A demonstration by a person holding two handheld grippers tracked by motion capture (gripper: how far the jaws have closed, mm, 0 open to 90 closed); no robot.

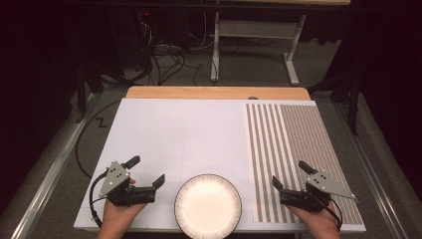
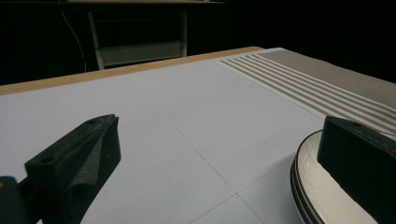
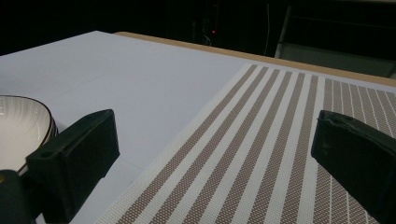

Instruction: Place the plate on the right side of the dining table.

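Now, line by line, from the tools outward:

Left gripper (image 1: 146,171): held by the left hand (image 1: 117,215) at the near left of the table; its jaws stand wide apart with nothing between them. One jaw points far-left, the other reaches right toward the bowl.

Left gripper's own view (image 2: 219,154): bare white sheet lies between the two black jaws; the right jaw overlaps the bowl (image 2: 312,196) in that view, but from above it sits just left of the rim, and whether it touches cannot be told.

Right gripper (image 1: 291,174): held by the right hand (image 1: 318,223) at the near right, over the striped mat; jaws spread wide and empty.

Right gripper's own view (image 3: 215,154): the mat (image 3: 261,154) shows between the jaws; the bowl (image 3: 23,126) sits off to the left, beyond the left jaw.

Bowl (image 1: 208,205): white with a dark rim, upright and empty, at the near edge of the table between the two grippers, nearer the left one. It rests on the white sheet, just left of the mat.

Mat (image 1: 293,144): brown and white stripes, covering the right part of the table from far to near.

Sheet (image 1: 179,134): white, covering the left and middle.

Table (image 1: 219,92): a wooden edge shows along the far side.
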